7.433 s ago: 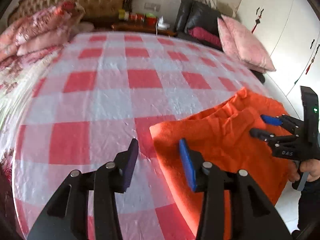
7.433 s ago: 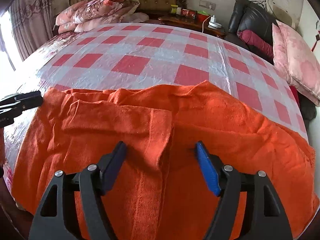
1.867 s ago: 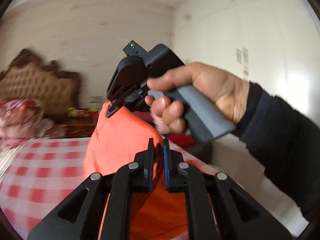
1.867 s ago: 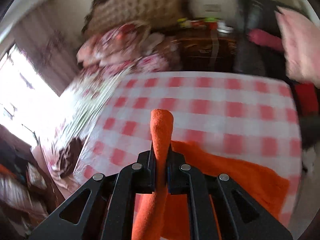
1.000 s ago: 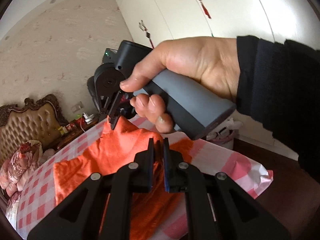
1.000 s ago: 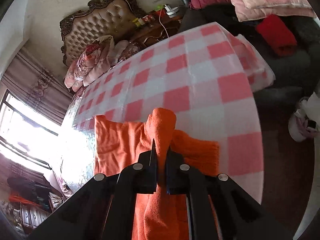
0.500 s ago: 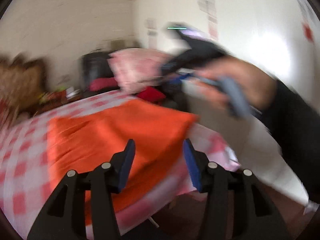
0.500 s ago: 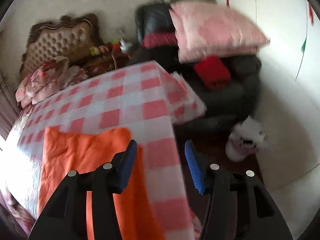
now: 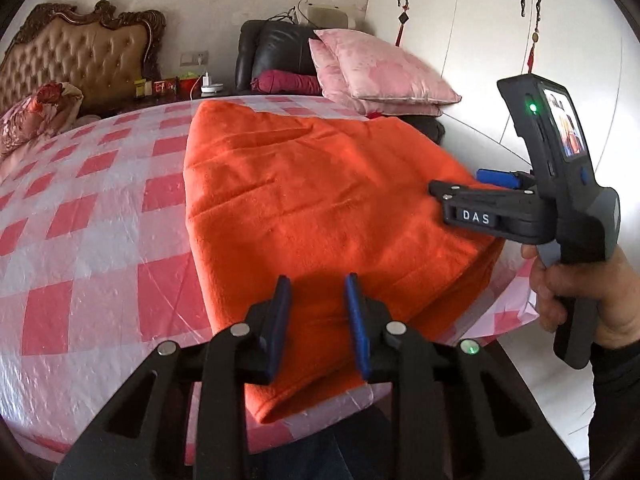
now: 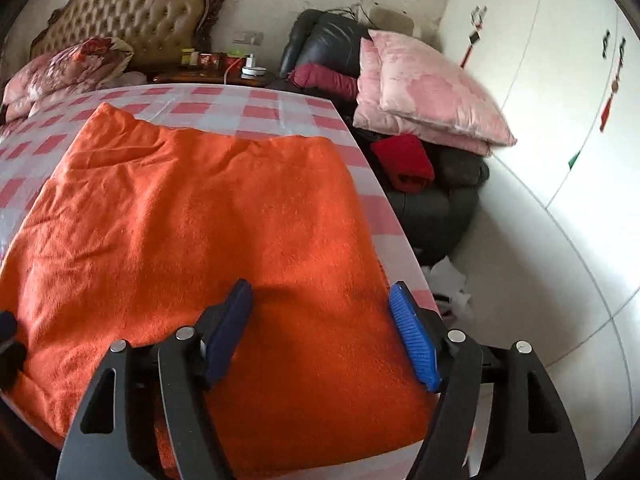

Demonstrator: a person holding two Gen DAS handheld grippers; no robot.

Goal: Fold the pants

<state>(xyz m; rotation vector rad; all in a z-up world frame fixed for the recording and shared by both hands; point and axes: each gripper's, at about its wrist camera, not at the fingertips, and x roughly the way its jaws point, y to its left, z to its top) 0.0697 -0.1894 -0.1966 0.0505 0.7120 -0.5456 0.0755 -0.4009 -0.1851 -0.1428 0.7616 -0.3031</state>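
Black plastic two-finger left gripper (image 9: 316, 316) with blue ribbed pads, silver screws, green light. Matching black right gripper (image 10: 320, 330), grey handle, "DAS" lettering, small screen, green lamp. Bare hand (image 9: 576, 292), dark knitted sleeve (image 9: 616, 392).

"DAS" stands in white letters on the right gripper (image 9: 484, 184).

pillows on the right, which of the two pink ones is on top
The larger pink pillow with the pale blotchy print is on top; the flatter pink pillow is pressed underneath it, only its edge showing, above the red bundle.
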